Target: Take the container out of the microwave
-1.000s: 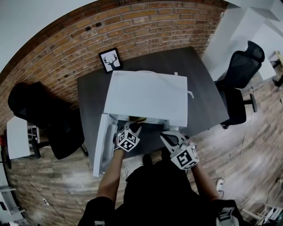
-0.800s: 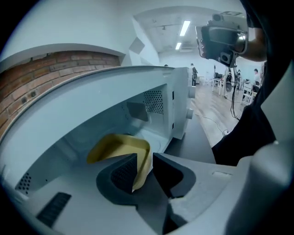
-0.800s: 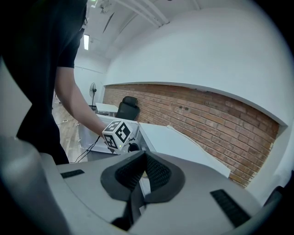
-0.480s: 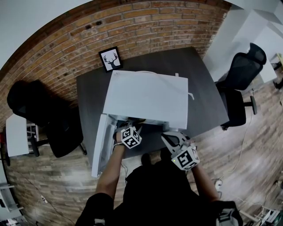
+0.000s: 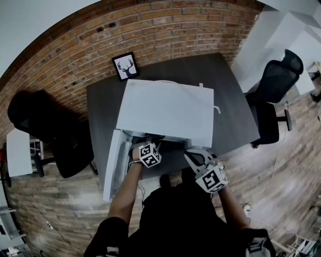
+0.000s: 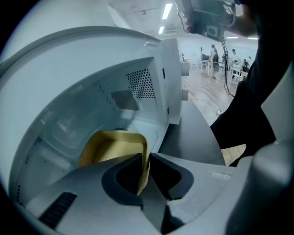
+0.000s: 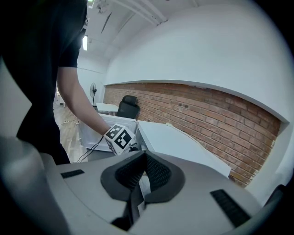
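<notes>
Once my left gripper [image 6: 146,170] had pushed deeper into the open microwave [image 5: 165,113] over the last second, its jaws pinched the near rim of the yellow container [image 6: 110,147] inside the cavity. My right gripper [image 7: 143,173] hung outside, jaws together on nothing. I judged the pull-out could begin.

I see bright, even indoor light; ceiling strips [image 6: 167,10] glare; heavy fisheye bending, black vignetted corners, soft shadows.
</notes>
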A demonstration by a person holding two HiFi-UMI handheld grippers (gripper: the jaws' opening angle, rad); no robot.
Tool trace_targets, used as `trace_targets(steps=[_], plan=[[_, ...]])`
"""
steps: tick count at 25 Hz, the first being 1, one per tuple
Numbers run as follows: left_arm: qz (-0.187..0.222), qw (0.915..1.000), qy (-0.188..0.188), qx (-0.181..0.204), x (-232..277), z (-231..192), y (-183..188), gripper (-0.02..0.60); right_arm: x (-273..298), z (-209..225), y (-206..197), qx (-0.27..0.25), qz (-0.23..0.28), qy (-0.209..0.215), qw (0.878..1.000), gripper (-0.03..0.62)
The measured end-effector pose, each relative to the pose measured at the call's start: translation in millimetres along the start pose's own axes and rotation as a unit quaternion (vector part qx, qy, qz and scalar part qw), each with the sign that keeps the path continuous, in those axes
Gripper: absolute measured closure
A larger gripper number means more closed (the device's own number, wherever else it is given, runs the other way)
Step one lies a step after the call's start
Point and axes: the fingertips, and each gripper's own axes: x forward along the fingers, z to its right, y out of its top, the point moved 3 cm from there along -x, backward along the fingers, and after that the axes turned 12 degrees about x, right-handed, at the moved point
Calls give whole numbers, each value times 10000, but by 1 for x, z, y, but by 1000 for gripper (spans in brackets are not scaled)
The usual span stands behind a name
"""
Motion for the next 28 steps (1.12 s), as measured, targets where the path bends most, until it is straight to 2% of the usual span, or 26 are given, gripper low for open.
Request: trace_targets(steps=[5,15,28], plan=[[-22,10000,-40,46,2,0,0,552,1,2,1,6,24,4,10000,595],[55,9997,-226,108,-5,16,4,556,5,-3,4,-51,33,70,10000,595],[111,9997,-10,229,-33,31,9,555,9,-19,6,-69,103,63,9999,595]])
